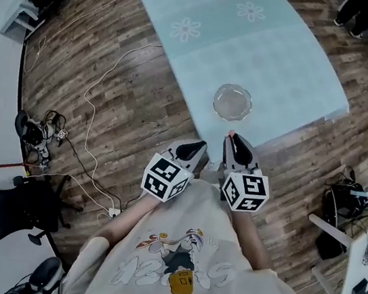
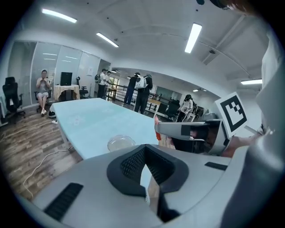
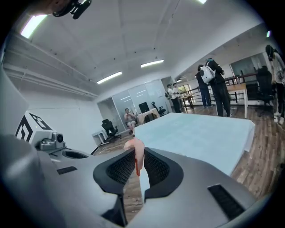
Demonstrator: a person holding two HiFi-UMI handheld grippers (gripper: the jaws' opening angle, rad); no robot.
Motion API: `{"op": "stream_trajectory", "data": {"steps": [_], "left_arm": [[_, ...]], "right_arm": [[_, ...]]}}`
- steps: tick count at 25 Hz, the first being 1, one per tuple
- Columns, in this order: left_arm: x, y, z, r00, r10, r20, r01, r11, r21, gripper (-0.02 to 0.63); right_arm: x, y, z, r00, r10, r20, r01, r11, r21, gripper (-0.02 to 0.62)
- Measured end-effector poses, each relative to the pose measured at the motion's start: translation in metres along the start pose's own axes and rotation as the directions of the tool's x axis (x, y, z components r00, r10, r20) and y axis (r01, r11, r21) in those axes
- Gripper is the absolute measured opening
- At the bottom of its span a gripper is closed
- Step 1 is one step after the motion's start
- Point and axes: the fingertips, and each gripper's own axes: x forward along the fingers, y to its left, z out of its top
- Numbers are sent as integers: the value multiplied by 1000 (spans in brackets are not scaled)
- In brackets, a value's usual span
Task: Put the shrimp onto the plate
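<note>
The person is holding both tools close to the body, at the near edge of the light blue surface (image 1: 279, 61). The right tool (image 3: 137, 168) is gripping the shrimp (image 3: 137, 153): its jaws are closed on the pink body, and the curved upper part of the shrimp is sticking out above the pads. So the pick-up looks done.

The left tool (image 2: 149, 180) is carrying nothing. Its jaws are pressed together, with only a narrow slit showing between the pads, and it is waiting just beside the right tool.

The plate (image 1: 232, 103) is a clear glass one. It is standing on the surface in front of the two tools, near the edge that faces the person, and it is looking empty. The shrimp is not yet above it; in the head view the right tool is hanging over the wooden floor (image 1: 109, 97) at the edge of the surface, a short way before the plate.

What is left, by this judgement, is the second half of the task: bringing the right tool forward over the plate, lowering it, and opening the jaws so that the shrimp is lying on the glass.
</note>
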Motion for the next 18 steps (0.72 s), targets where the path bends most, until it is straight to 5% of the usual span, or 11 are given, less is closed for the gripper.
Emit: {"op": "stream_trajectory", "data": {"steps": [18], "left_arm": [[60, 22, 21, 998, -18, -57, 18, 1000, -6, 7]], "right_arm": [[28, -47, -10, 995, -52, -81, 55, 998, 32, 78]]}}
